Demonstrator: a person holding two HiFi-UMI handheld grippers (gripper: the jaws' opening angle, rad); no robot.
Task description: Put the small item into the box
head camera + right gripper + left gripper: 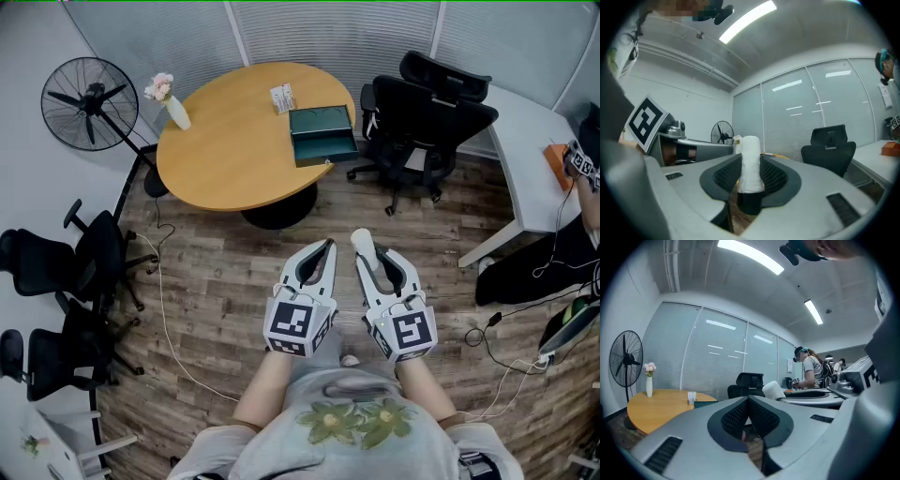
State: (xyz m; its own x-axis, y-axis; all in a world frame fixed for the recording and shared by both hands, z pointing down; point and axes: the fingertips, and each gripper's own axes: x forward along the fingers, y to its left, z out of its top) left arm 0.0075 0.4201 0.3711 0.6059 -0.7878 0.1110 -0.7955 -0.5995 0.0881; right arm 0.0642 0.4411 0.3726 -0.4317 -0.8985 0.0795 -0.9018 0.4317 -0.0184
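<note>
The person holds both grippers side by side over the wooden floor (pixel 216 281), well short of the round wooden surface (pixel 225 150) and on the person's side of it. The right gripper (pixel 375 261) pinches a small white roll (pixel 364 246); in the right gripper view the roll (pixel 750 161) stands upright between the two jaws of that gripper (pixel 750 164), with the meshed pads (pixel 774 176) pressed against its sides and its rounded top rising above the jaw tips. Its lower end looks dark there. The left gripper (pixel 326 246) is pressed together: in the left gripper view its jaws (pixel 748 401) meet at the tips. A dark green box (pixel 323 136) lies open on the surface near its right edge, its lid folded back. A small white packet (pixel 282 97) stands on the surface just beyond the box, and a white vase with pink flowers (pixel 172 105) stands at the surface's left edge. A black floor fan (pixel 89 103) stands to the left of the surface. Black office chairs (pixel 427 112) stand to the right of the surface, and more black chairs (pixel 66 272) stand well to its left on the floor. A white cable (pixel 169 328) trails across the floor from under the surface's left side.
</note>
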